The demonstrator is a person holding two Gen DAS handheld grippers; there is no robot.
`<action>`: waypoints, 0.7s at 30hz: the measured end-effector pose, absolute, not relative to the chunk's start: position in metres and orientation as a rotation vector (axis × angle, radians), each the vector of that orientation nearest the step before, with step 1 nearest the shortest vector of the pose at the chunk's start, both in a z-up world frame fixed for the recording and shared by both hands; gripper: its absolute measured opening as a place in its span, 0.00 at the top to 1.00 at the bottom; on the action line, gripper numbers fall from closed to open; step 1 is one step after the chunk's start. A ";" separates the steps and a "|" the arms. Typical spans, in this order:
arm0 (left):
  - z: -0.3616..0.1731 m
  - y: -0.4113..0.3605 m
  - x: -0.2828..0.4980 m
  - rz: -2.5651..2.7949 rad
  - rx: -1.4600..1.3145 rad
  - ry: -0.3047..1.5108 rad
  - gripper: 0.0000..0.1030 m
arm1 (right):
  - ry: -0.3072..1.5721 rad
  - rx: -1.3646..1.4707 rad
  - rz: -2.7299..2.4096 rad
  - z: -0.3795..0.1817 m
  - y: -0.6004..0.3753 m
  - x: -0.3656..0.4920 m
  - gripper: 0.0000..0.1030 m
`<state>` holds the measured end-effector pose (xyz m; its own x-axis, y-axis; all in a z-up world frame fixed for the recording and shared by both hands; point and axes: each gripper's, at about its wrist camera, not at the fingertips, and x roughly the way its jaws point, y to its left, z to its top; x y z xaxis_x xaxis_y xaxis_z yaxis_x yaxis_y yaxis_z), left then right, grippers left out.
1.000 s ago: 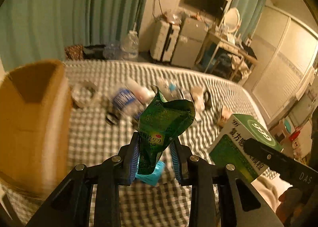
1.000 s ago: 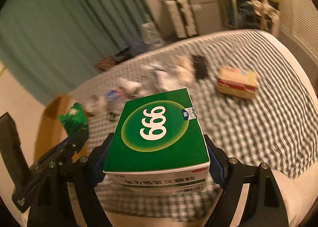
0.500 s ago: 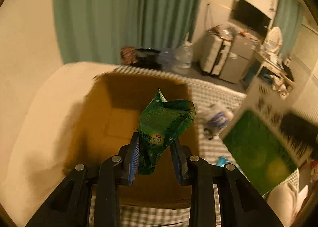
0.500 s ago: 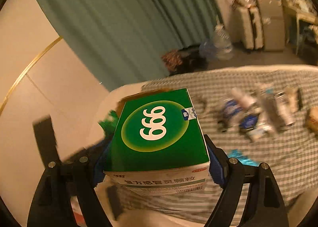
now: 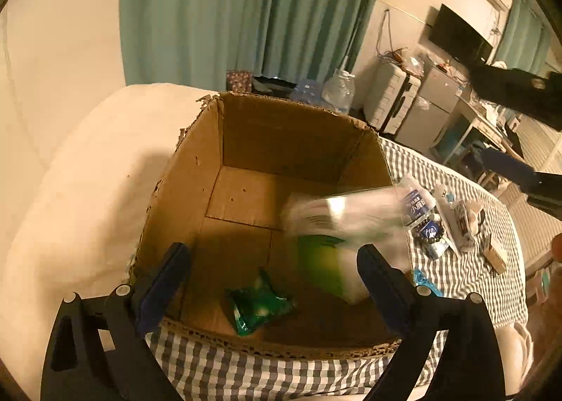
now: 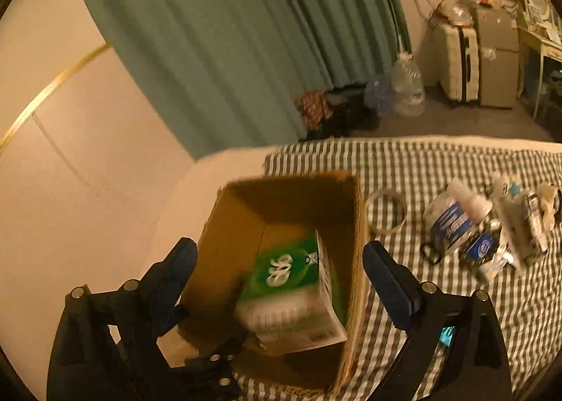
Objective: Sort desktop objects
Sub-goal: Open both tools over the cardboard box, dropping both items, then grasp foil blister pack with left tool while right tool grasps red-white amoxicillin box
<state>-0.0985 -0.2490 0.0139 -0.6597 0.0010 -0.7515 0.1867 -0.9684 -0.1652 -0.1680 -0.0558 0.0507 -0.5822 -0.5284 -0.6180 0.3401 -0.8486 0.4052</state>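
Observation:
An open cardboard box stands on a checked cloth; it also shows in the right wrist view. A green sachet lies on the box floor. A green and white medicine box is inside the cardboard box, blurred by motion; in the left wrist view the medicine box is a smear at the box's right side. My left gripper is open and empty above the box's near edge. My right gripper is open and empty above the box.
Several small bottles and packets lie on the checked cloth right of the box. A tape ring lies beside the box. A blue packet lies near the box's right wall. Curtains and furniture stand beyond.
Both grippers swung left over the cardboard box and opened. The green sachet dropped to the box floor. The medicine box left the right gripper and is falling into the box.

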 end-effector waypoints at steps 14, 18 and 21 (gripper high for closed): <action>0.036 -0.086 -0.081 -2.992 1.350 0.295 0.00 | -0.146 0.905 -2.784 0.083 0.126 -0.133 0.04; 0.000 -0.014 -0.088 -3.007 1.488 0.226 0.00 | -0.163 0.984 -2.875 0.052 0.195 -0.121 0.04; -0.036 0.021 -0.099 -2.935 1.547 0.227 0.00 | -0.225 1.077 -2.903 0.024 0.244 -0.121 0.04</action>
